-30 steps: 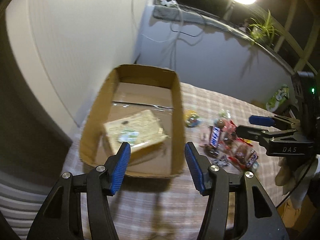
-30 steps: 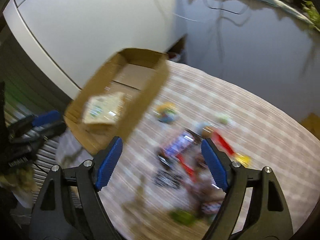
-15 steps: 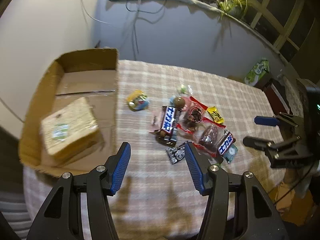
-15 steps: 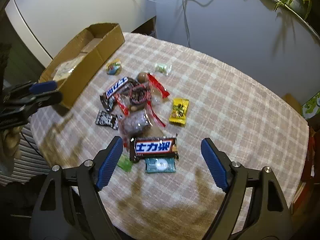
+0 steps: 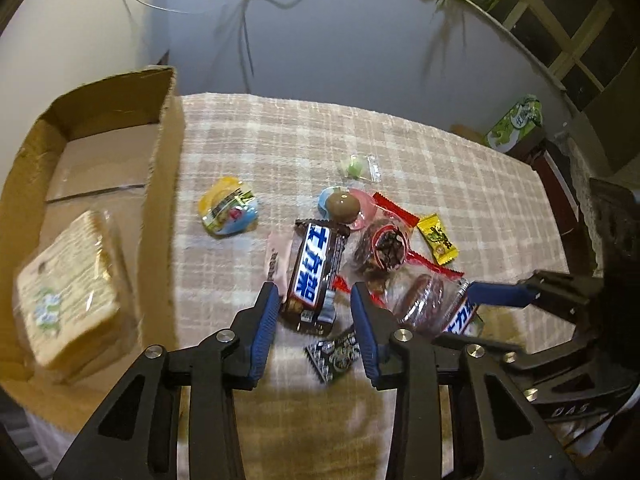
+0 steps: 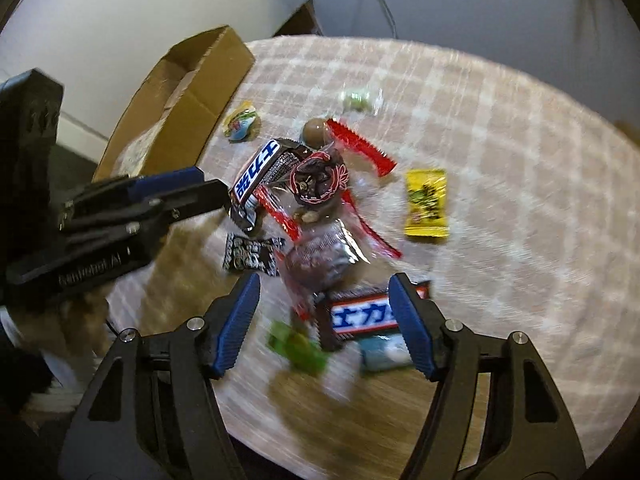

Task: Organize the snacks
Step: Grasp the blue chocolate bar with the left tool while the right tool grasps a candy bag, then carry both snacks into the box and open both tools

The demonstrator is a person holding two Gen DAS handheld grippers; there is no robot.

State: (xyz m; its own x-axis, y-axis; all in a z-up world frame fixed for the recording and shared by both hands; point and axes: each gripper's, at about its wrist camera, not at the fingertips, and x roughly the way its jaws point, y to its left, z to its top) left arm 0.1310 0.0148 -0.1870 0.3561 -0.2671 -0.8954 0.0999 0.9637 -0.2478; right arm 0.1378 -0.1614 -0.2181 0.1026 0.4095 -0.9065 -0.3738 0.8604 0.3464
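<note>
A pile of snacks lies on the checked tablecloth [image 5: 420, 160]. My left gripper [image 5: 314, 296] points down over a brown Snickers bar [image 5: 314, 268]. Its jaws are closing with the bar's near end between them, and the pads are not touching it. My right gripper [image 6: 324, 284] hangs over a second Snickers bar [image 6: 360, 316] and a clear packet of dark snacks [image 6: 316, 260]. Its jaws are closing too, apart from both. The cardboard box [image 5: 160, 200] on the left holds a wrapped pale square packet [image 5: 68, 292].
Around the pile lie a yellow-blue candy [image 5: 228, 210], a brown ball [image 5: 342, 206], a green candy [image 5: 354, 168], a yellow packet [image 6: 426, 202], a black-white packet [image 6: 252, 256], and green [image 6: 296, 346] and teal [image 6: 384, 354] packets. A green carton [image 5: 516, 122] stands past the table's far right edge.
My left gripper has swung from the box to the snack pile and come down. My right gripper has sunk towards the pile. Both pairs of jaws have narrowed.
</note>
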